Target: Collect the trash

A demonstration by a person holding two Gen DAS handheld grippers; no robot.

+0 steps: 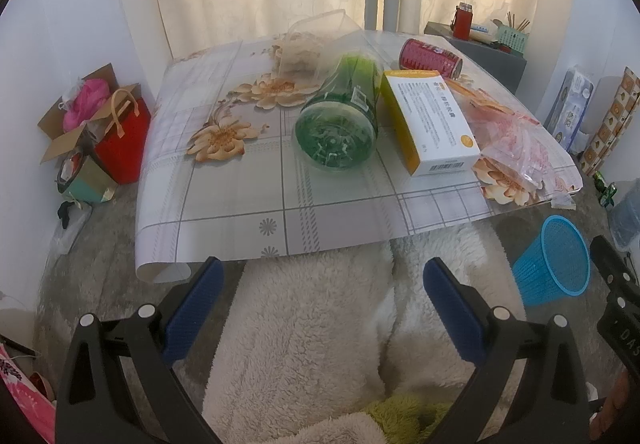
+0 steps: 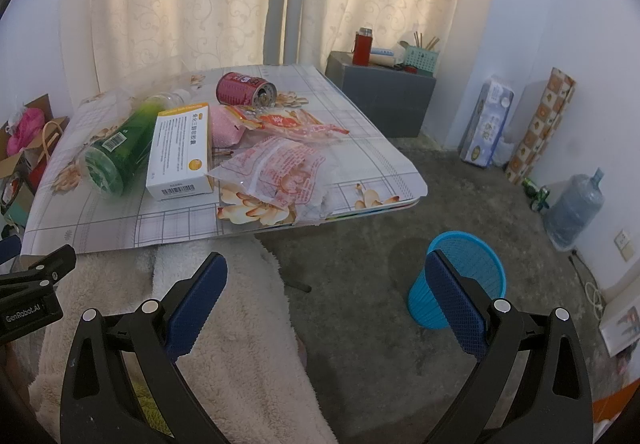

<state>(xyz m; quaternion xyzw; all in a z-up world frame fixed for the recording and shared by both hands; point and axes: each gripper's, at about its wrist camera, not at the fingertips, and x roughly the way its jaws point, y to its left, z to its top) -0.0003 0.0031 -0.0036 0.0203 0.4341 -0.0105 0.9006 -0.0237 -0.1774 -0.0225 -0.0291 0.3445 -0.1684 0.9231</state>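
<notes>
Both of my grippers hang low over my fleece-covered lap, short of the near edge of the floral, plastic-covered tabletop (image 1: 240,204). My left gripper (image 1: 322,308) has its blue-padded jaws spread wide with nothing between them, and my right gripper (image 2: 326,308) is the same: wide apart and empty.

Nothing looks collected yet, so I judge the step in hand to be the first reach. The blue plastic mesh wastebasket (image 2: 460,280) stands on the grey carpet to the right of the tabletop, near my right gripper, so that side should do the dropping.

To do it well, I would start with the crinkled clear-and-red plastic wrapper (image 2: 280,172) at the near right corner, since it is closest to the basket. It is thin and slack, so I would pinch a raised fold rather than press flat on the tabletop. The white and yellow cardboard box (image 1: 432,120) wants a grip across its narrow sides. The green transparent plastic bottle (image 1: 340,124) lies on its side and may roll, so I would close across its body squarely.

Counting the trash on the tabletop:
- one green bottle
- one cardboard box
- one dark red tin can (image 2: 245,90), on its side at the far end
- one pink pouch (image 2: 226,128) beside the box
- at least two printed wrappers, the nearer one and an orange-red one (image 2: 296,124) beyond it
- one clear plastic bag (image 1: 316,44) at the far left

There is one wastebasket.
</notes>
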